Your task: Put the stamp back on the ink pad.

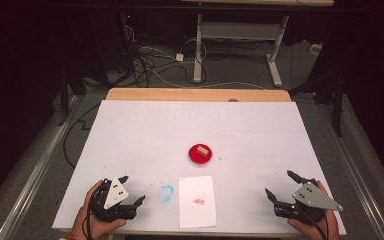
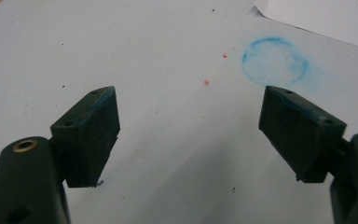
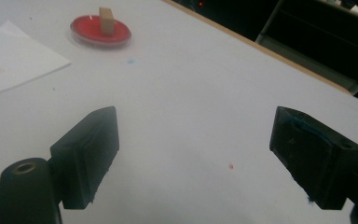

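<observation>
Between wide-open left tongs (image 1: pixel 132 190) & right tongs (image 1: pixel 278 184): paper sheet (image 1: pixel 197 201), blue ring stain (image 1: pixel 165 193).

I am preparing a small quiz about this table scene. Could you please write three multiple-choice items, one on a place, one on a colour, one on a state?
1. Where does the small tan wooden block stand?
A. on the white paper sheet
B. in the round red shallow dish
C. on the blue ring stain

2. What colour is the ring-shaped stain beside the white paper sheet?
A. blue
B. green
C. yellow

3. How are the jaws of the left hand-held gripper?
A. shut on the block
B. shut on nothing
C. open, holding nothing

Answers: 1 B, the block rests inside the round red shallow dish; 2 A, the left gripper view shows it blue; 3 C, that view shows its jaws wide apart over bare table.
</observation>
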